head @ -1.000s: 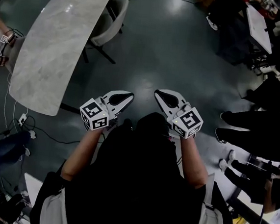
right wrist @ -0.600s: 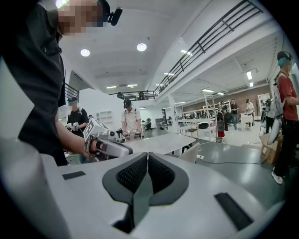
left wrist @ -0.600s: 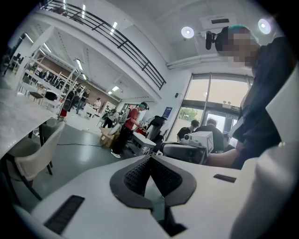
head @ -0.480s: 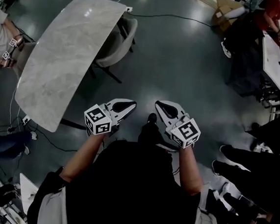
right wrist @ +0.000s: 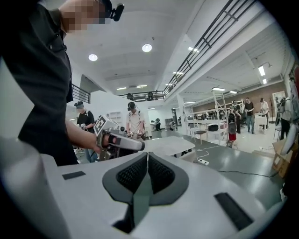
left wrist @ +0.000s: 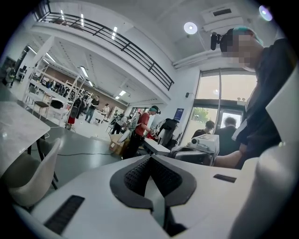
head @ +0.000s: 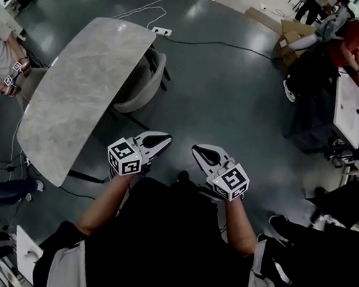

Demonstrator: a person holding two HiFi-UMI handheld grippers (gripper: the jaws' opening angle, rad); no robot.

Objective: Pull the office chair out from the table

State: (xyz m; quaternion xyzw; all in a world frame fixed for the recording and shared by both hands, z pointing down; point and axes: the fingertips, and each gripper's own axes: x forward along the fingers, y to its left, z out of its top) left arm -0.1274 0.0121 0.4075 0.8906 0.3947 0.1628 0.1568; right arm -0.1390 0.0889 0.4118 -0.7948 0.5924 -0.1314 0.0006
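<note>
The grey office chair (head: 141, 84) stands tucked against the right side of the long marble table (head: 76, 98); in the left gripper view the chair (left wrist: 28, 175) shows at the lower left beside the table edge (left wrist: 16, 133). My left gripper (head: 162, 140) and right gripper (head: 199, 152) are held side by side in front of my body, well short of the chair. Both are shut with nothing between the pads (left wrist: 140, 175), (right wrist: 159, 175). The left gripper points roughly toward the chair. In the right gripper view, my other hand's gripper (right wrist: 117, 139) shows in front of the table (right wrist: 170, 145).
A person (head: 0, 53) sits at the table's far left side. A power strip (head: 160, 31) and cable lie on the dark floor beyond the table. A cardboard box (head: 294, 32), a person in red (head: 349, 37) and a white desk (head: 351, 102) stand at the right. Someone's legs (head: 322, 238) are close at my right.
Both grippers have been carried forward over the floor, still shut and empty. The table and chair now sit lower in the head view, nearer to the grippers.
</note>
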